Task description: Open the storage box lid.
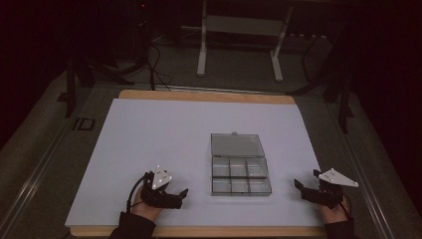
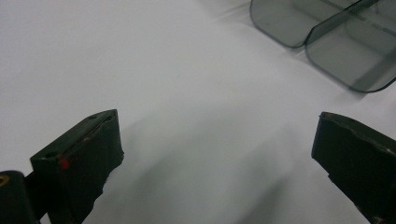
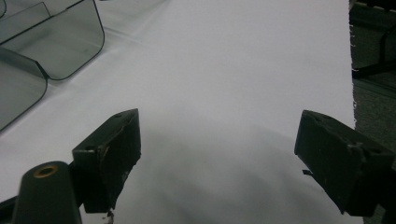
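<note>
A clear plastic compartment box (image 1: 241,176) lies open on the white sheet, its lid (image 1: 237,144) flat behind the divided tray. Its compartments look empty. My left gripper (image 1: 175,191) rests near the front edge, left of the box, open with nothing between the jaws (image 2: 217,154). The box's rounded corner (image 2: 322,42) appears at the top right of the left gripper view. My right gripper (image 1: 305,179) sits to the right of the box, open and empty too (image 3: 219,154). The box's edge (image 3: 51,42) lies at the top left of the right gripper view.
The white sheet (image 1: 159,134) covers a wooden tabletop (image 1: 199,95). Dark floor, cables and a white metal stand (image 1: 239,35) lie beyond the far edge. The sheet's right edge (image 3: 351,70) runs close to my right gripper.
</note>
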